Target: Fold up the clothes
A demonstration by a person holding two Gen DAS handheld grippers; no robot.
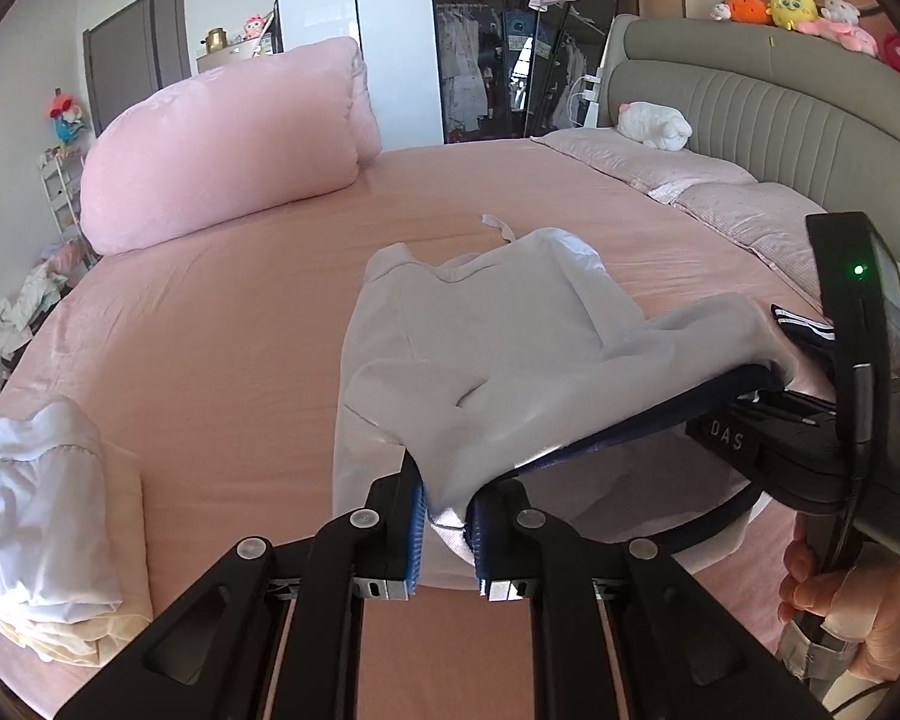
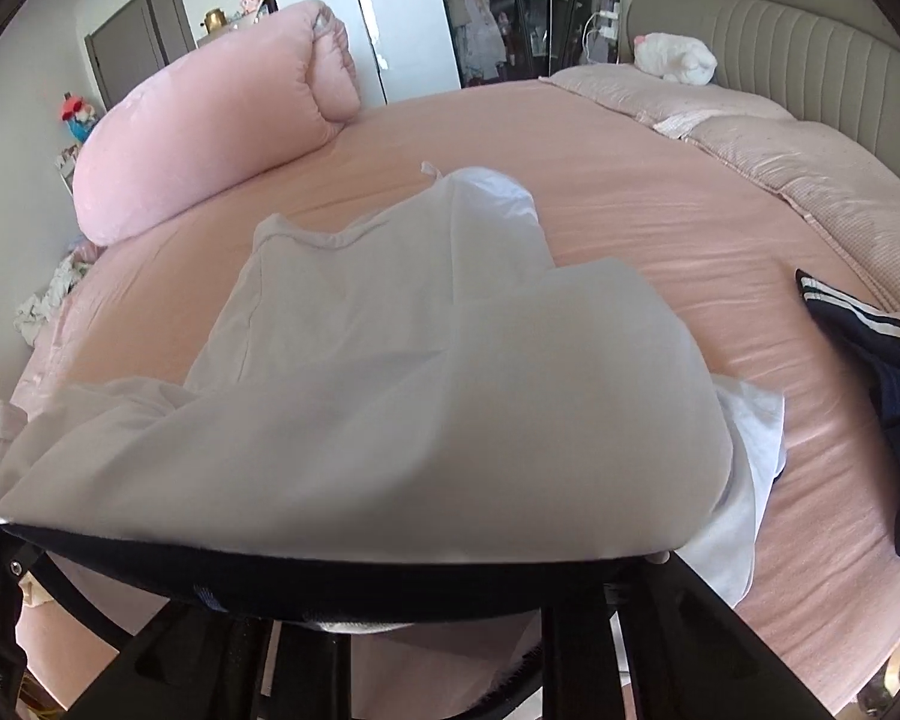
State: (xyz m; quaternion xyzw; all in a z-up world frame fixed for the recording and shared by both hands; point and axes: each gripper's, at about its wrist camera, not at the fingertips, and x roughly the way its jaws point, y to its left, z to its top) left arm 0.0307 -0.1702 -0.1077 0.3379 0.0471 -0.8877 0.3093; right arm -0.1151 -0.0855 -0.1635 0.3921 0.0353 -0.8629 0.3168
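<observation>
The left gripper (image 1: 447,531) is clenched on the near hem of the white garment (image 1: 486,330), its blue pads (image 1: 415,540) pinching a fold of cloth at six o'clock in the left wrist view. From there the lifted hem runs toward three o'clock, where it reaches the right gripper (image 1: 777,387). That tool's fingertips are buried under the cloth in both views, so the frames cannot show their grip, though it appears closed on the hem's other end. In the right wrist view the raised hem, dark on its underside, spans the frame just ahead of the camera. The garment's long axis runs away toward twelve o'clock, its far end with a small strap (image 1: 498,225) lying flat on the pink bed sheet (image 1: 210,312). Judged from this, the coming fold carries the hem toward twelve o'clock, where bare sheet lies open. A folded pile (image 1: 48,516) sits at eight o'clock, a dark striped garment (image 2: 882,372) at three, a rolled pink duvet (image 1: 222,144) far off at ten.
</observation>
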